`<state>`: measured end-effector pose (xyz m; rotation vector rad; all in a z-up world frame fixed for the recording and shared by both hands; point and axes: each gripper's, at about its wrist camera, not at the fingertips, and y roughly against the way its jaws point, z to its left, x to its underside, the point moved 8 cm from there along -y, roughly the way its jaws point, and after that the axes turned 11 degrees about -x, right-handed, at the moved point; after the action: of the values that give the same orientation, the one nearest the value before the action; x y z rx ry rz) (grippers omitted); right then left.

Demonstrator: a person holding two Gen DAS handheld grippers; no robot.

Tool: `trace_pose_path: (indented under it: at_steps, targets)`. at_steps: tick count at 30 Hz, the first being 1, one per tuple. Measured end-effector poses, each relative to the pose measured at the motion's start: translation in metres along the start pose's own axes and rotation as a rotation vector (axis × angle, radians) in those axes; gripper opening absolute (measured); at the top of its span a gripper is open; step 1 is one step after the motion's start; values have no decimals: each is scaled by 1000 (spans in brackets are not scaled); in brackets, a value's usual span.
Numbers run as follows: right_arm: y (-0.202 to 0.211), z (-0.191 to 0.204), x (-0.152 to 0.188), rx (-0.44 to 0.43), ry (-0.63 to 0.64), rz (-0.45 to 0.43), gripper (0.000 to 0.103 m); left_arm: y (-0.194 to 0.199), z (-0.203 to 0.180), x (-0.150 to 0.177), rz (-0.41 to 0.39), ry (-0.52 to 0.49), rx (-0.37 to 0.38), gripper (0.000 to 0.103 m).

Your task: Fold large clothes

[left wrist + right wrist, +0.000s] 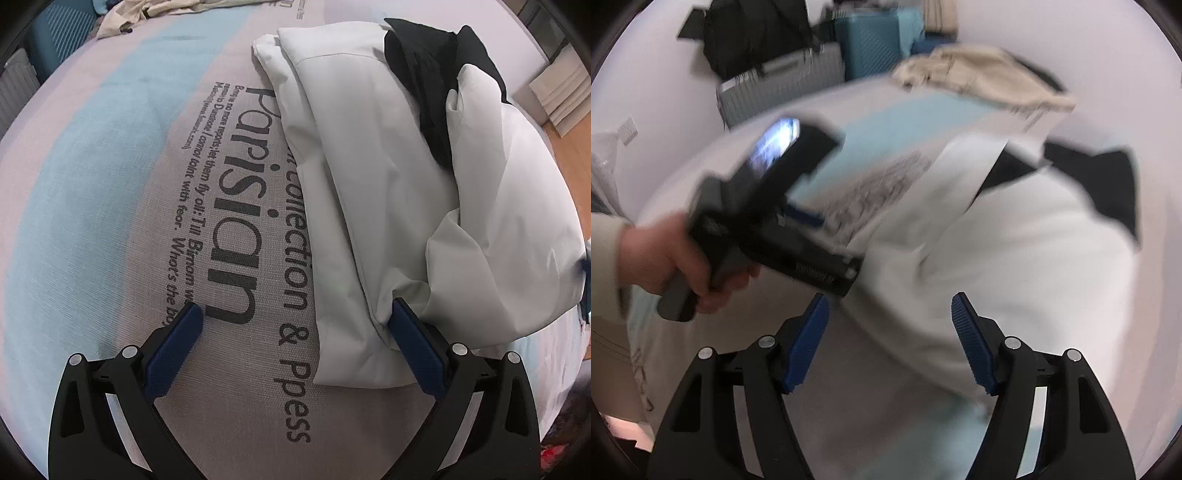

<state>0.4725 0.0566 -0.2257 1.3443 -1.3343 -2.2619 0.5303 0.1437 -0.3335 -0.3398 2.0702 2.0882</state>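
- While the left gripper [295, 310] pointed down at the bed, its blue fingers [413, 339] stood spread wide, one tip on the printed bedcover [236, 236] and the other tucked against the near edge of the white jacket [406, 177]; the pads pinched nothing.
- The white jacket lay folded into a thick bundle on the cover, to the right in the left wrist view, with its black lining [428, 81] showing at the far end.
- A beige garment [122, 18] lay crumpled at the far edge of the bed, well apart from the jacket.
- The right gripper [890, 306] hung above the jacket's near part, jaws apart and empty; that view was blurred.
- A person's left hand [665, 258] gripped the handle of the left gripper, seen from the right wrist camera.
- Beyond the bed stood a grey suitcase [783, 85] and a teal suitcase [871, 40], side by side against the wall.
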Motion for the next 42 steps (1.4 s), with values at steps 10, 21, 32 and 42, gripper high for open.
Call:
trace_pose_path:
  at_steps: [10,21,32,42]
  targets:
    - [24,-218,-7,128,-428,39,69,39,0,-59,-46,8,49,97]
    - [-4,-221,5,69,-502,43,75,-6,-19,-100,14,43,180,97]
    - [-12,-245,8,-83,-585,42,86,-47,-14,-143,141,88,333,97]
    - [-16,-293,38,-260,-872,12,89,-68,-29,-183,199,93,437,97]
